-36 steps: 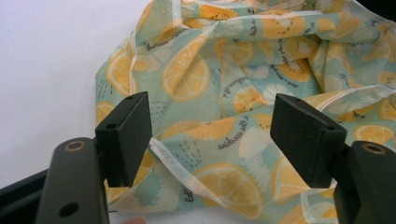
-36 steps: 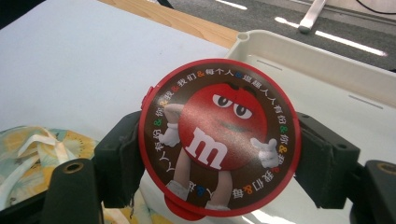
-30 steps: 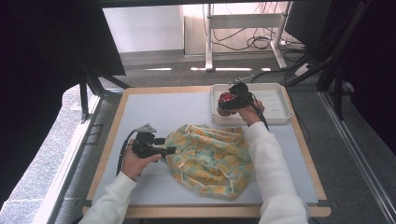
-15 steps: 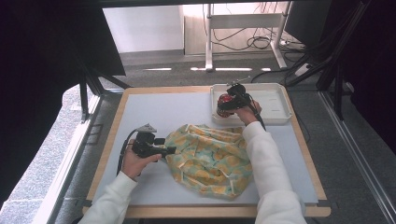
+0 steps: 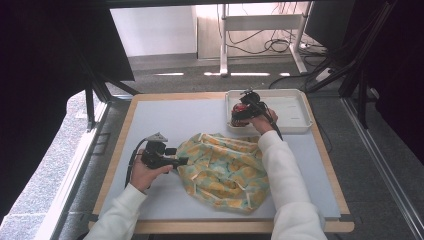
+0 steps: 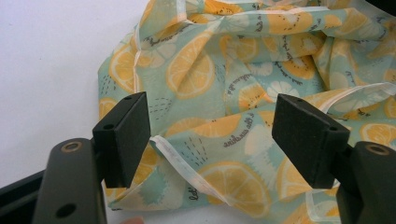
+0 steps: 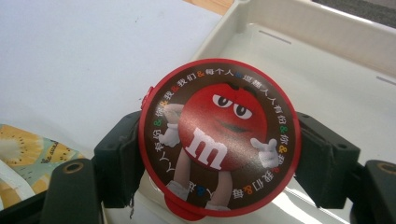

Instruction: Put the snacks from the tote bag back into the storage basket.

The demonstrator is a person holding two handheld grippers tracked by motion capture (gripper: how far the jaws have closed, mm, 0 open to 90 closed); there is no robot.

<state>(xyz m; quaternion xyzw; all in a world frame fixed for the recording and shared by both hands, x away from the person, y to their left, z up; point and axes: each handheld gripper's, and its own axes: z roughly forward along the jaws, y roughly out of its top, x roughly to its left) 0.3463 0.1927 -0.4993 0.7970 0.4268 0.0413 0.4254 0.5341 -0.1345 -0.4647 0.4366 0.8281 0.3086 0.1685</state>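
On the pale surface [image 5: 150, 120] my right gripper [image 7: 219, 158] clamps the round M&M's tub [image 7: 218, 144] over the white tray [image 5: 292, 112] at upper right, while my left gripper [image 6: 212, 135] gapes wide over the lemon-print cloth [image 6: 243, 93].

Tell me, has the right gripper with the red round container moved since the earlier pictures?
Yes. The right gripper, holding the red container, has sunk slightly toward the near left corner of the white tray.
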